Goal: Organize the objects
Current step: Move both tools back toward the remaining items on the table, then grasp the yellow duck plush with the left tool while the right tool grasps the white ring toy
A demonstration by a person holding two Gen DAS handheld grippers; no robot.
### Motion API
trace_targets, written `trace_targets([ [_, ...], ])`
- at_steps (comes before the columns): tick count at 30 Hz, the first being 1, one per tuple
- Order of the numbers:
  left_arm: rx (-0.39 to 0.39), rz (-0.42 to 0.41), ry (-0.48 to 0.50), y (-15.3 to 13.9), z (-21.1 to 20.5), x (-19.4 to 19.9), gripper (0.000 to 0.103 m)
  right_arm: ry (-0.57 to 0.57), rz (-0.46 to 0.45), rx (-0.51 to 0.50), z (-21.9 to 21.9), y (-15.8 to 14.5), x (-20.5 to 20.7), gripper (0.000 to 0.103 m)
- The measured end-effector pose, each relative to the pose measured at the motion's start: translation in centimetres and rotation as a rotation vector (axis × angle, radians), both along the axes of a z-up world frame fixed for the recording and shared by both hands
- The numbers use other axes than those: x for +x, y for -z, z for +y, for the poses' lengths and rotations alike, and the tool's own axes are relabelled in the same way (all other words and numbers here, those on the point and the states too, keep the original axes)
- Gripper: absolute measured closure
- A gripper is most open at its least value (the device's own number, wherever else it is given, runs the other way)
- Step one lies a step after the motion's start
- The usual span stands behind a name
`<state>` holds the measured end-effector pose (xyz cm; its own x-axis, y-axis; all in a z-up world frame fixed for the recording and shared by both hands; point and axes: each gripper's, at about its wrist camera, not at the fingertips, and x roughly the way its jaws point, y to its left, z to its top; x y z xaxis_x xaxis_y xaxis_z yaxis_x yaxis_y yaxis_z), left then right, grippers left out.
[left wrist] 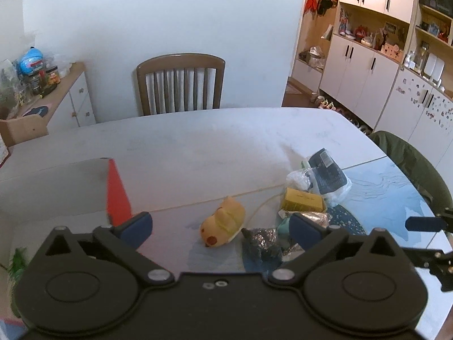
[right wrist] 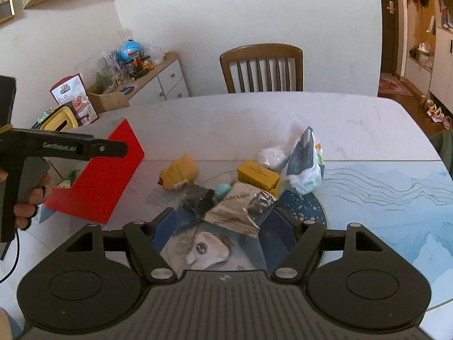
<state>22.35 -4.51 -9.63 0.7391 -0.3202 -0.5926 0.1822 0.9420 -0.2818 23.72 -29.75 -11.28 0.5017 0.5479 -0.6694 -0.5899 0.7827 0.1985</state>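
Both tools gape near a crinkled silver packet (right wrist: 236, 208) and yellow plush (left wrist: 223, 222).

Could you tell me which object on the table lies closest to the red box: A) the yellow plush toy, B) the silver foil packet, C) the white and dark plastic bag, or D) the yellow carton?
A: in the right wrist view the yellow plush toy lies just right of the red box, with the other items farther right.
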Motion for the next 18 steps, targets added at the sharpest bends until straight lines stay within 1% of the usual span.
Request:
trace_targets([
  [4, -0.026, 0.018, 0.01, 0.2, -1.0, 1.4, 0.0, -0.005, 0.017, -0.002, -0.2, 0.8, 0.7, 0.029],
  [7, -0.021, 0.024, 0.006, 0.6, -1.8, 2.6, 0.001, -0.023, 0.038, 0.004, -0.1, 1.5, 1.0, 0.029],
  [12, 0.022, 0.043, 0.004, 2.0, -3.0, 4.4, 0.001, -0.102, 0.059, -0.041, 1.7, 3.5, 0.9, 0.029],
  [18, 0.092, 0.078, 0.012, 4.2, -4.3, 6.5, 0.001, -0.181, 0.083, -0.094, 4.0, 5.9, 0.8, 0.029],
])
